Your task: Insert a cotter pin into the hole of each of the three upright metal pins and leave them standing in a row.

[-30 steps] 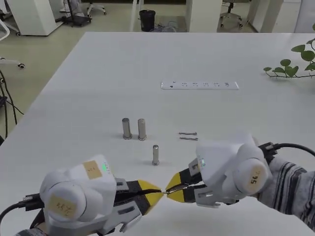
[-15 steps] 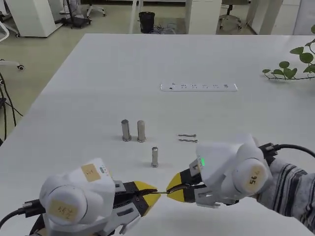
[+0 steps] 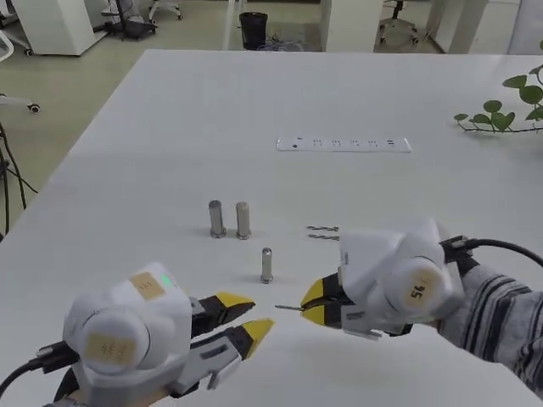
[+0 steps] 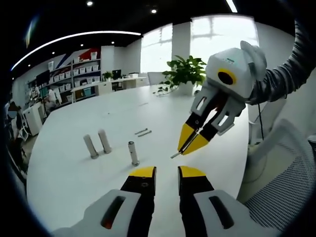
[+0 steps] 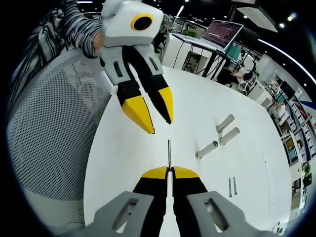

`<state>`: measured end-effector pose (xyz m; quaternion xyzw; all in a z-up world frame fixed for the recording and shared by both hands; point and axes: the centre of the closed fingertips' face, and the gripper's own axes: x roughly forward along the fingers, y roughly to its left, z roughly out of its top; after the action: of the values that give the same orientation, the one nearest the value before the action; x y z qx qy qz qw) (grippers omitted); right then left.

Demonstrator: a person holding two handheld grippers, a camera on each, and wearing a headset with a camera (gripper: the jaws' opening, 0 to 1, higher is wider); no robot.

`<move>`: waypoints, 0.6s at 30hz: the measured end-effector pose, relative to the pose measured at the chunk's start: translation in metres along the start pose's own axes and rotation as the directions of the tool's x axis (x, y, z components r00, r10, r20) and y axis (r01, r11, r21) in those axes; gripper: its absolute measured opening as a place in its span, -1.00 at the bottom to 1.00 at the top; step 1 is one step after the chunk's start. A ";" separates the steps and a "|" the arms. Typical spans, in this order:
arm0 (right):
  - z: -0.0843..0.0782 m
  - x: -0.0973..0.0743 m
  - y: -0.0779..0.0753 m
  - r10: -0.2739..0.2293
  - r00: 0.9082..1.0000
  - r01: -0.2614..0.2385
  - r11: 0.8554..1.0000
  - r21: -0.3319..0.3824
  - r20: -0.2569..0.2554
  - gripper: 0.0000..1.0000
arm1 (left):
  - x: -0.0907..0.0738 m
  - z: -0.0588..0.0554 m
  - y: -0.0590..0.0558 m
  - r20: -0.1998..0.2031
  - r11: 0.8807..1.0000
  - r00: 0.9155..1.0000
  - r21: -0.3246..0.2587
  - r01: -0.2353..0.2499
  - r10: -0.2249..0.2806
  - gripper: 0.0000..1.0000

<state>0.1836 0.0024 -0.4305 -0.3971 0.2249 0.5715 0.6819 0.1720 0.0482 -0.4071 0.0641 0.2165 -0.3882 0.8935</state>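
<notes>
Desk (image 3: 153, 136): white, matte, wide, seen from the head view. Right gripper (image 3: 309, 304) sits low at the near side, right of centre, with its jaws pressed together on a cotter pin (image 3: 288, 308). The pin is thin and silvery. It is gripped at one end, and the rest sticks out past the yellow tips toward the left, roughly level and above the desk. In the right gripper view it runs straight out from between the closed tips. Left gripper (image 3: 251, 312) is opposite, its tips facing the right gripper's, its jaws parted by a moderate gap with nothing between them. The free end of the cotter pin is near the left gripper's tips but apart from them. Three upright metal pins stand beyond the grippers. The rear left pin (image 3: 216, 218) and rear right pin (image 3: 243, 220) stand just beside each other with a narrow gap between. The front pin (image 3: 266, 264) stands alone, nearer the person and a little right of that pair, so the three form a triangle, not a row. Their cross holes are too small to make out. Two spare cotter pins (image 3: 323, 228) lie flat and parallel, right of the rear pair and behind the right gripper. A white power strip (image 3: 344, 145) lies farther back across the desk. Leaves of a plant (image 3: 501, 119) reach in at the right edge.
</notes>
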 end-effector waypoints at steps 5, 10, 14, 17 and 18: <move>-0.007 0.002 -0.011 -0.026 0.999 0.027 0.999 0.028 -0.030 -1.00 | 0.006 -0.003 0.016 -0.002 0.997 0.997 -0.033 -0.071 0.071 -0.69; -0.014 0.006 -0.025 -0.062 0.996 0.066 0.996 0.062 -0.060 -1.00 | 0.014 -0.006 0.026 -0.012 0.993 0.994 -0.047 -0.108 0.107 -0.67; -0.016 0.009 -0.036 -0.086 0.994 0.092 0.993 0.080 -0.075 -1.00 | 0.021 -0.008 0.034 -0.021 0.989 0.990 -0.057 -0.139 0.139 -0.61; -0.020 0.012 -0.044 -0.104 0.990 0.114 0.988 0.101 -0.091 -1.00 | 0.027 -0.007 0.042 -0.018 0.983 0.985 -0.062 -0.173 0.173 -0.59; -0.021 0.013 -0.046 -0.109 0.989 0.119 0.987 0.104 -0.097 -1.00 | 0.028 -0.006 0.043 -0.017 0.983 0.985 -0.060 -0.174 0.173 -0.57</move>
<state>0.2344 -0.0081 -0.4396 -0.3971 0.2635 0.4998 0.7233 0.2183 0.0611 -0.4275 0.0575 0.2269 -0.3015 0.9243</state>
